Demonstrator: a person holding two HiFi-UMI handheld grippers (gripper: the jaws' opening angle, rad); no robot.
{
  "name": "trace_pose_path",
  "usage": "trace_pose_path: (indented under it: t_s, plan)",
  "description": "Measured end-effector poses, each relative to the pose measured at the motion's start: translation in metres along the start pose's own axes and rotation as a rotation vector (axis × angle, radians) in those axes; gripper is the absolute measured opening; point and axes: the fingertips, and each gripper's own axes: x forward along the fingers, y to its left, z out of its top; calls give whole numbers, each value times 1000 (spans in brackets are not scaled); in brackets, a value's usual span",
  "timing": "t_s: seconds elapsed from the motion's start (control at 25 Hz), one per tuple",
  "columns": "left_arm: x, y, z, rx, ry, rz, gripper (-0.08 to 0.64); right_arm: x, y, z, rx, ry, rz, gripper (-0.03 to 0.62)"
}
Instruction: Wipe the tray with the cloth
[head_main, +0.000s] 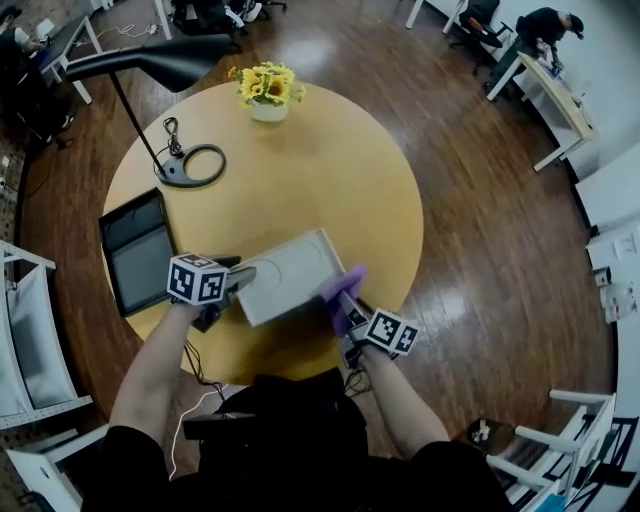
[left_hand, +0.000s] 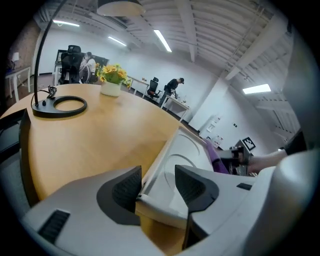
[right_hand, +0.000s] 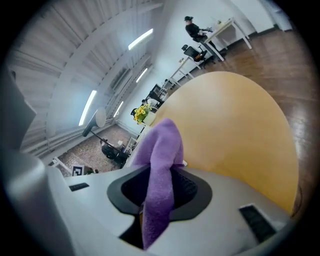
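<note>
Head view: The tray lies on the round table, near its front edge. The left gripper is at the tray's left end. The right gripper is at its right corner, carrying the purple cloth. A pot at the far side holds yellow flowers.

Left gripper view: The left gripper has its jaws wide apart, straddling the tray rim. A gap remains on the inner side. A moulded curve marks the tray floor. The cloth rests at the tray's far edge.

Right gripper view: The right gripper has its jaws clamped on the cloth, which stands up above the pads.
</note>
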Motion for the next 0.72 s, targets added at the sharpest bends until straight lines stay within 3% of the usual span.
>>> trace_pose_path:
  t_s: [0.12,0.36,0.6,0.72]
  plan:
    - [-21,-11,-20,-49,-39,13,201,33,3,31,-103,54,3,98]
    - [-42,-60,-61,-288,-160,3,192,101,18,66,-200,195,47,98]
    - [-37,-81,-70,-312,-204,122,193,136,8,64,-199,371,53,92]
    - [-39,-75,-73,-372,-208,155,195,139,4,40,-322,525,42,89]
